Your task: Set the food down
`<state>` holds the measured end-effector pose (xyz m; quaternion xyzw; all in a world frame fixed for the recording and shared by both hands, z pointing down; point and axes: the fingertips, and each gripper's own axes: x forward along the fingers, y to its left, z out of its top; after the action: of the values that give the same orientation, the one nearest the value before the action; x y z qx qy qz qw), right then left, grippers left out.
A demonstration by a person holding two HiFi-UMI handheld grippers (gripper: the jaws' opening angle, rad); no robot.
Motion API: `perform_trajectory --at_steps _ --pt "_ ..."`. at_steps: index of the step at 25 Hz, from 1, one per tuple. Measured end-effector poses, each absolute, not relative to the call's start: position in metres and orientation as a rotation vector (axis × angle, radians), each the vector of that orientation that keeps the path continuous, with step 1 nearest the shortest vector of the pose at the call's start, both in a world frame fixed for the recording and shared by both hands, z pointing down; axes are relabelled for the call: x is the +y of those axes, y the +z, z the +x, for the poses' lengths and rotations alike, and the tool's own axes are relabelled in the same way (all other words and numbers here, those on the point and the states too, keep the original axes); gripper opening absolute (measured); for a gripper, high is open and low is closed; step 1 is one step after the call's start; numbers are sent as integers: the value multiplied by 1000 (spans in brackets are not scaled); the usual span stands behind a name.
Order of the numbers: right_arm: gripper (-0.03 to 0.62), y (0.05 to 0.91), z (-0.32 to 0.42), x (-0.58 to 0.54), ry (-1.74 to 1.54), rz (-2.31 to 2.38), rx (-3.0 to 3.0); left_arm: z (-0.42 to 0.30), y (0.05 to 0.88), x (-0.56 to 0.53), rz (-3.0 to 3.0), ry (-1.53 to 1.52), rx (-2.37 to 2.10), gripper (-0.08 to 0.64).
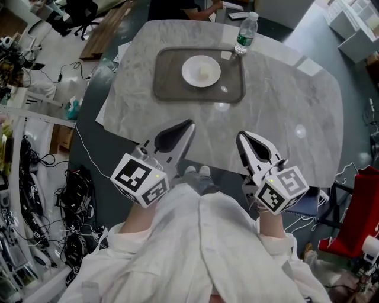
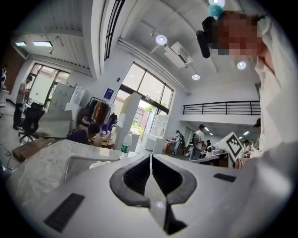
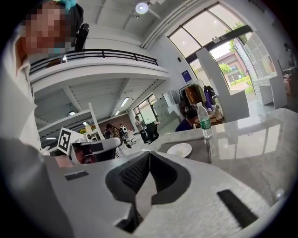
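A white plate (image 1: 201,70) with a small pale piece of food (image 1: 205,72) on it rests in a grey tray (image 1: 172,89) on the far half of the marble table (image 1: 284,112). My left gripper (image 1: 190,123) hovers near the table's near edge, jaws shut with nothing between them. My right gripper (image 1: 240,136) is beside it at the same edge, also shut and empty. Both are well short of the tray. The plate (image 3: 179,149) shows past the shut jaws in the right gripper view, and the tray (image 2: 77,163) in the left gripper view.
A water bottle (image 1: 246,34) stands at the tray's far right corner. A person sits at the table's far side (image 1: 183,9). Cables and equipment crowd the floor at left (image 1: 35,177), a red object (image 1: 355,219) at right.
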<state>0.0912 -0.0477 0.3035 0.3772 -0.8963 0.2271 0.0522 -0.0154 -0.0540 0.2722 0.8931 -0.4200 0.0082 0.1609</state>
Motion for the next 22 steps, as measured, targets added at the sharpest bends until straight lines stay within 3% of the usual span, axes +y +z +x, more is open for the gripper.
perform_trajectory --at_steps 22 --pt "5 314 57 -24 679 1121 -2657 26 301 -21 2541 95 -871 26"
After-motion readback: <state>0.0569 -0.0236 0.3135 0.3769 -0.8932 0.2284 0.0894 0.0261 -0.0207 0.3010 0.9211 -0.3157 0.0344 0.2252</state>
